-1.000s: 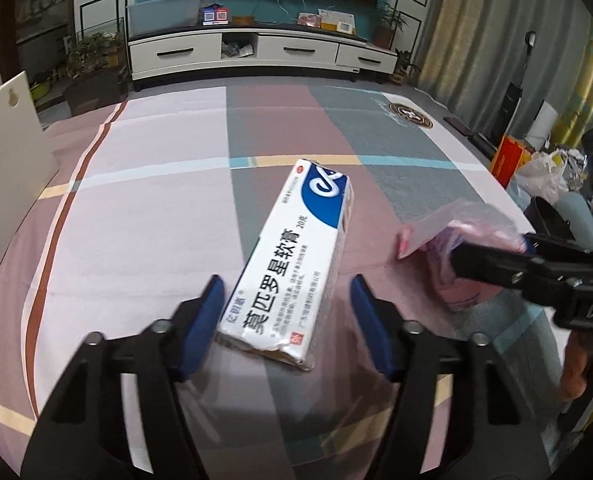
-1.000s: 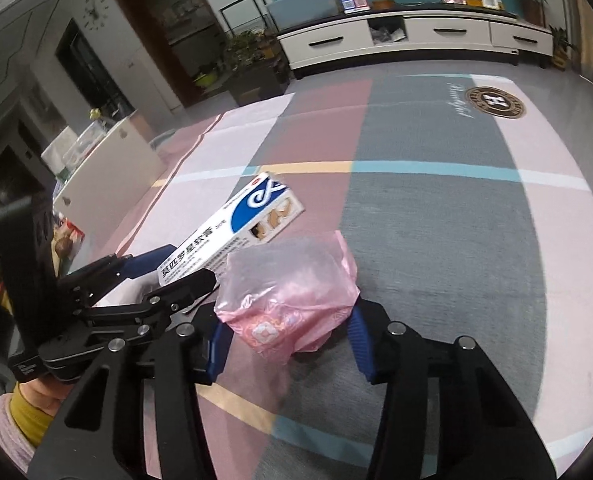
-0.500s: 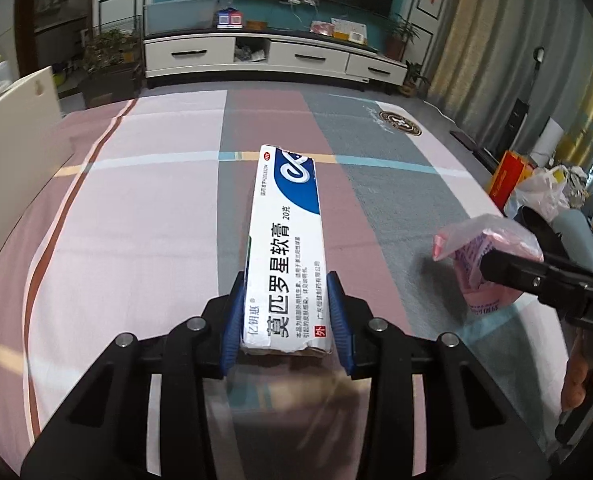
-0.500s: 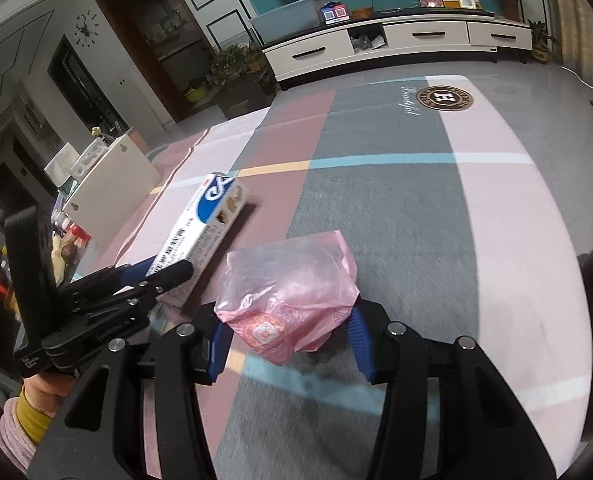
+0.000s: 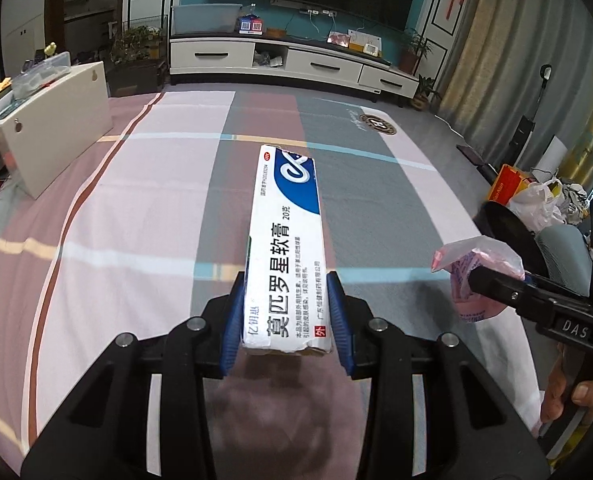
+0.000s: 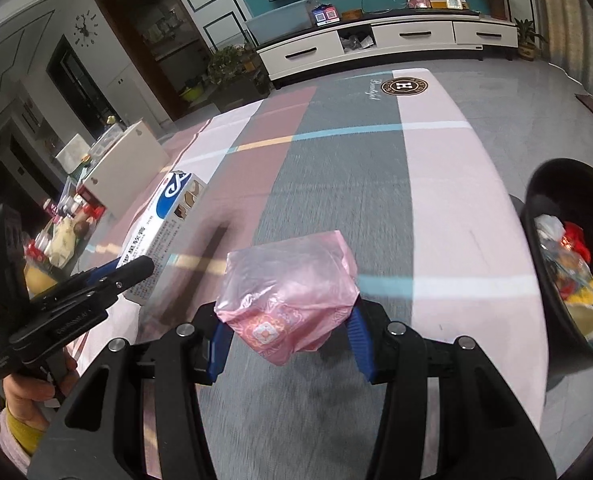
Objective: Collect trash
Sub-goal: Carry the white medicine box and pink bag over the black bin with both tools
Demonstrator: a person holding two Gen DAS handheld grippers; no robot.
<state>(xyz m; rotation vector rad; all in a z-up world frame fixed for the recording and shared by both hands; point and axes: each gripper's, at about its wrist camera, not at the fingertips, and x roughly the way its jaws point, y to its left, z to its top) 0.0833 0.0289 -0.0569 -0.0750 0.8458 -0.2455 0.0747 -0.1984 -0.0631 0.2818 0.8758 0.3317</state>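
Observation:
A long white and blue ointment box (image 5: 286,252) is lifted off the striped carpet, its near end clamped between the blue pads of my left gripper (image 5: 286,312), which is shut on it. The same box (image 6: 164,224) shows at the left of the right wrist view, held by the left gripper (image 6: 132,270). My right gripper (image 6: 286,326) is shut on a crumpled pink plastic bag (image 6: 288,296), also raised above the carpet. That pink bag (image 5: 478,272) appears at the right of the left wrist view, pinched by the right gripper (image 5: 482,280). A black trash bin (image 6: 552,280) with several pieces of rubbish stands at the right.
A white low table (image 5: 56,132) with clutter stands left of the carpet (image 5: 136,220). A white TV cabinet (image 5: 288,64) runs along the far wall. Bags and an orange box (image 5: 508,188) lie beyond the bin by the curtains.
The left gripper closed on the ointment box and lifted it off the carpet. Both grippers moved up and to the right, and the black bin has come into the right wrist view.

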